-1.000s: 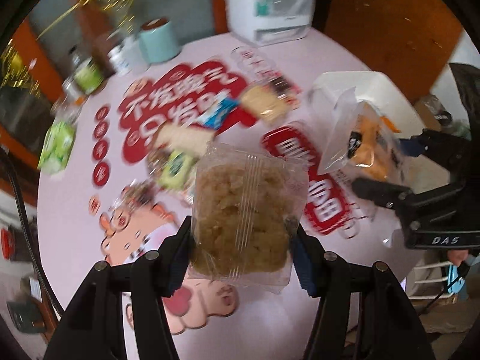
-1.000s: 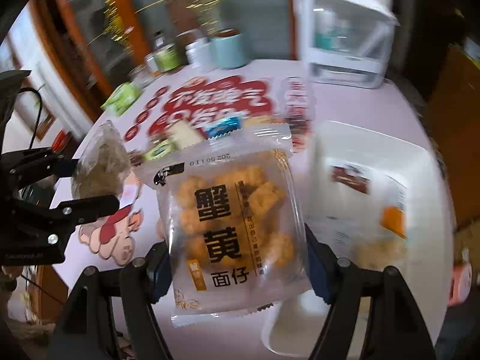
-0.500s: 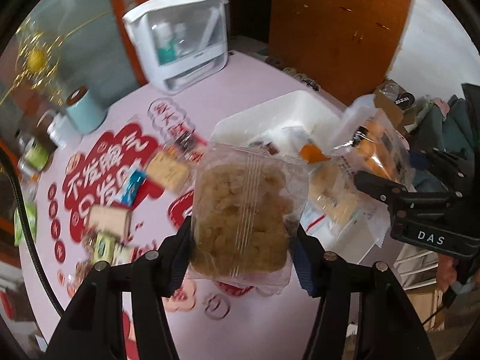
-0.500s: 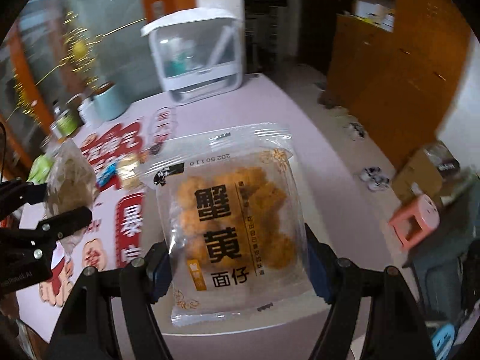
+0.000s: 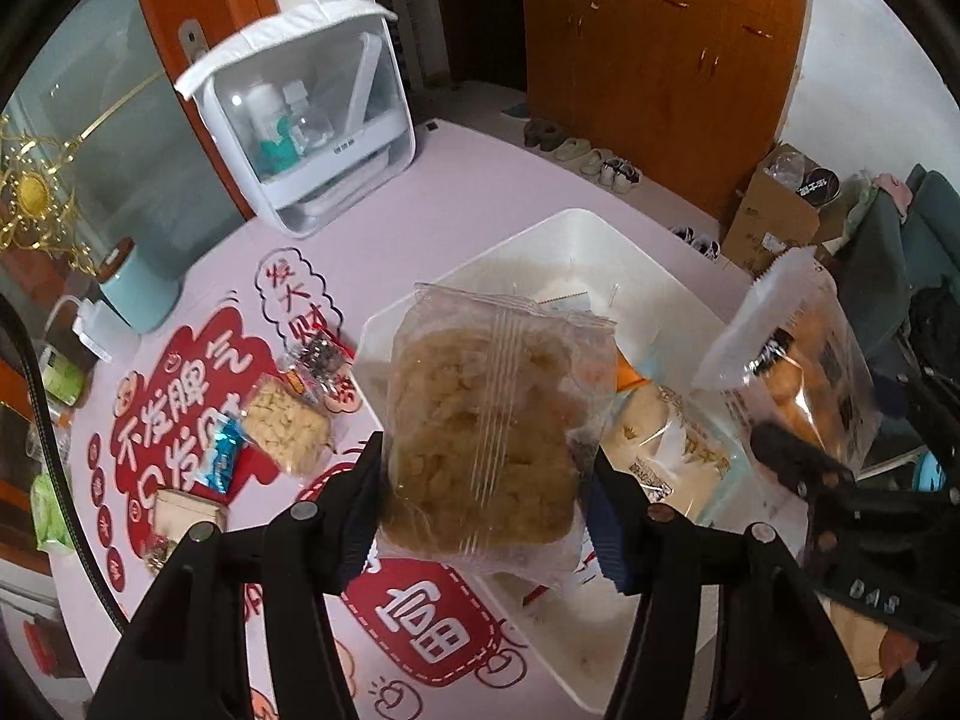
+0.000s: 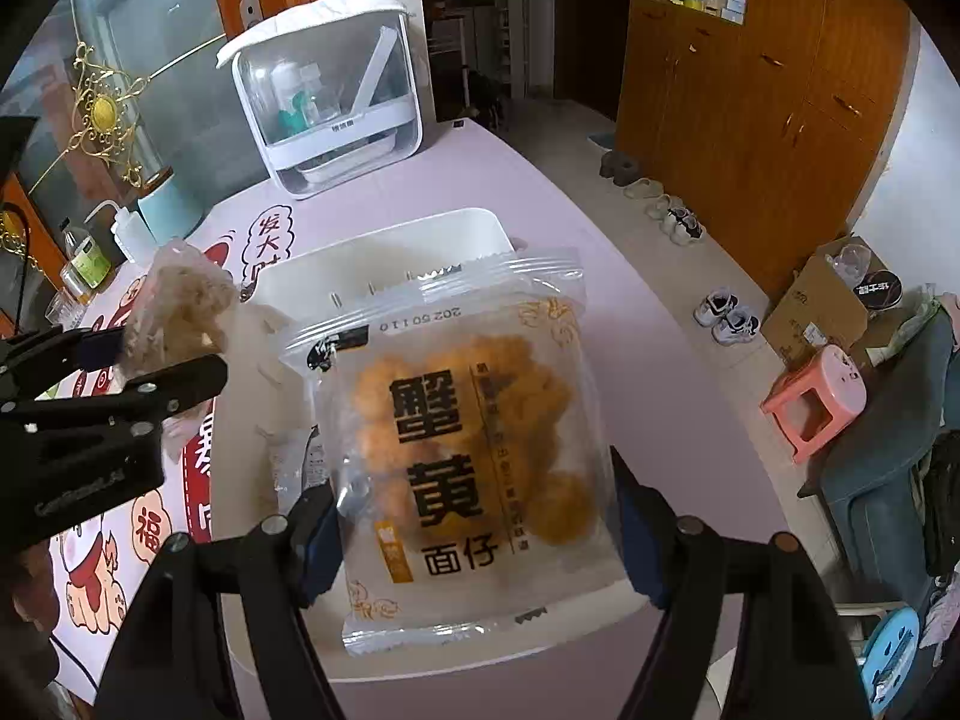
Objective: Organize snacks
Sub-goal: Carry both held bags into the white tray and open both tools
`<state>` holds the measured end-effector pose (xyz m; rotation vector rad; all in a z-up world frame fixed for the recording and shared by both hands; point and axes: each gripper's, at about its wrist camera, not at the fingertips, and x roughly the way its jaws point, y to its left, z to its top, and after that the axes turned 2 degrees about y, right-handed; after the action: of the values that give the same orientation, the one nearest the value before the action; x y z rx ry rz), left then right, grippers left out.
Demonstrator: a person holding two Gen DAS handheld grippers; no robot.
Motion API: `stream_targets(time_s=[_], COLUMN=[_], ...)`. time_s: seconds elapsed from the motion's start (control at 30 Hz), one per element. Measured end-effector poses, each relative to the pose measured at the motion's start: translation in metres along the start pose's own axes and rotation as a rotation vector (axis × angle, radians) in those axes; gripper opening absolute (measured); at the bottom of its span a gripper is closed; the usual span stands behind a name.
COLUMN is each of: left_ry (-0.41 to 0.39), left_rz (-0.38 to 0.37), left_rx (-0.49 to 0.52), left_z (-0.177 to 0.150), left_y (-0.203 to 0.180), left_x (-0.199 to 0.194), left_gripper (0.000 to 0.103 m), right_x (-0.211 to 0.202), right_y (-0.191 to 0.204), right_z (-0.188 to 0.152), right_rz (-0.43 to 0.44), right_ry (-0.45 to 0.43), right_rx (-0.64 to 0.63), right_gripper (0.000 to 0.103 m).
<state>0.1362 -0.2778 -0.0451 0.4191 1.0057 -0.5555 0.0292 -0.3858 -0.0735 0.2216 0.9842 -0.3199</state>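
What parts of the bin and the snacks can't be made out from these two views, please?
- Left wrist view: much of the white bin's floor is hidden behind the clear snack packet in the left gripper.
- Right wrist view: the orange snack packet in the right gripper covers most of the bin's inside.
- Left wrist view: the small snacks on the table have print too small to read.

Orange snack packet [image 6: 468, 450] in right tool [image 6: 474, 534] above white bin [image 6: 384, 252]
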Motion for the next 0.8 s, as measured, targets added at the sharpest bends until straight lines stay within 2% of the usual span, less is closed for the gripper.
stream_targets(time_s=[0.37, 0.57, 0.6, 0.67, 0.8], left_ry=[0.051, 0.067, 0.073, 0.073, 0.076], left_rz=[0.016, 0.033, 0.037, 0.038, 0.019], left_rx=[-0.009, -0.007, -0.008, -0.016, -0.044], left_z=[0.004, 0.005, 0.005, 0.006, 0.008], left_y=[0.0, 0.002, 0.002, 0.004, 0.012], left_x=[0.033, 0.041, 0.042, 0.044, 0.044], left_gripper=[0.058, 0.06, 0.063, 0.088, 0.093], right_x=[0.014, 0.023, 0.023, 0.023, 0.014], right_y=[0.005, 0.005, 0.004, 0.004, 0.005], right_z=[0.011, 0.013, 0.012, 0.012, 0.01], right_rz=[-0.032, 0.005, 0.01, 0.007, -0.004], right_ry=[0.008, 0.034, 0.034, 0.031, -0.015], right_rx=[-0.016, -0.004, 0.002, 0.002, -0.014], right_gripper=[0.077, 0.085, 0.087, 0.087, 0.087])
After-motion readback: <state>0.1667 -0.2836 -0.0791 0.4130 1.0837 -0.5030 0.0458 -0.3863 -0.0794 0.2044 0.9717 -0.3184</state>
